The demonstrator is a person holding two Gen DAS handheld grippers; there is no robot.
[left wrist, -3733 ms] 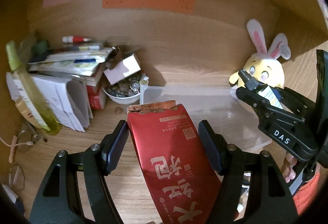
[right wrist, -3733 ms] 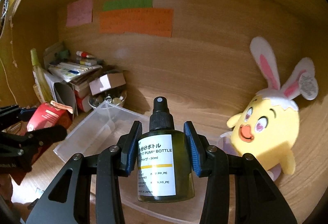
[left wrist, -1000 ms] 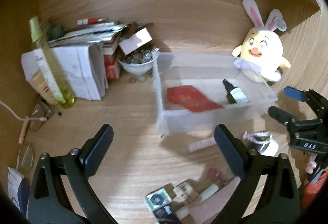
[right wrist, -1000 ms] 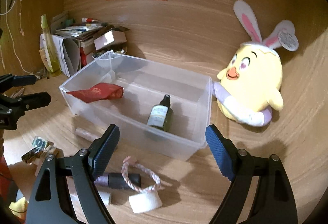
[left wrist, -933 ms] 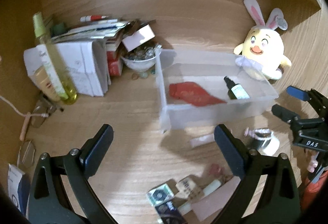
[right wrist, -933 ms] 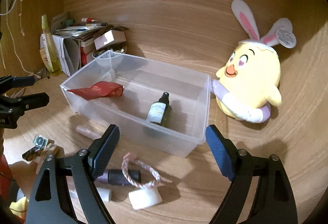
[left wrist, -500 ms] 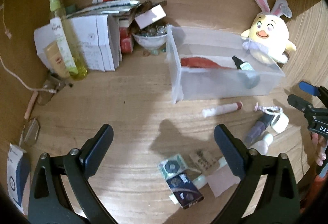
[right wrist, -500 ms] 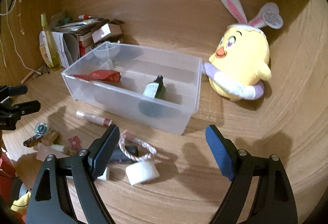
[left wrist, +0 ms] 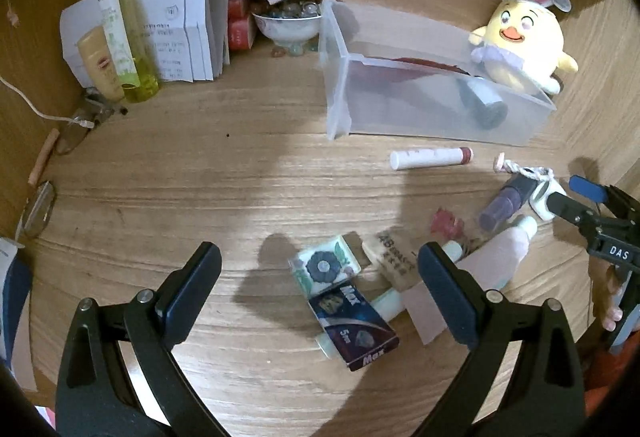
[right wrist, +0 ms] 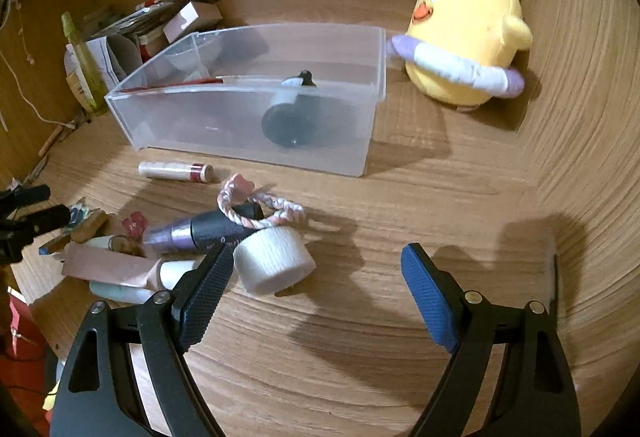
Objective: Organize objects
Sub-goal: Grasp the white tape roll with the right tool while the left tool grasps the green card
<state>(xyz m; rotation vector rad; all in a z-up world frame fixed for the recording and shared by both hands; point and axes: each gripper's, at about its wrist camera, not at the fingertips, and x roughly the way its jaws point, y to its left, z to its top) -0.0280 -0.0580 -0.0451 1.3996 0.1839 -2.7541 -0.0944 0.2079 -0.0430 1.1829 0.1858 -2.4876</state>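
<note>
A clear plastic bin (left wrist: pixel 344 93) (right wrist: pixel 376 53) stands on the wooden desk, with a red packet (left wrist: pixel 420 62) and a dark pump bottle (right wrist: pixel 294 85) inside. In front of it lie loose small items: a white lip balm tube (left wrist: pixel 430 158) (right wrist: pixel 174 170), a braided pink band (right wrist: pixel 260 211), a purple-black tube (right wrist: pixel 204 231), a white round cap (right wrist: pixel 273 264), a patterned eraser (left wrist: pixel 323 269) and a dark blue box (left wrist: pixel 354 331). My left gripper (left wrist: pixel 318 273) is open low over the eraser and box. My right gripper (right wrist: pixel 316 279) is open, its left pad beside the white cap.
A yellow bunny-eared plush (left wrist: pixel 520 41) (right wrist: pixel 468 41) sits right of the bin. Papers, boxes, a bowl of stones (left wrist: pixel 288 23) and a green spray bottle (left wrist: pixel 120 25) crowd the back left. A cable and glasses (left wrist: pixel 72 125) lie at the far left.
Both grippers have sunk toward the desk and drawn back from the bin. The loose items now sit larger and closer to the fingers. Both stayed open and empty.
</note>
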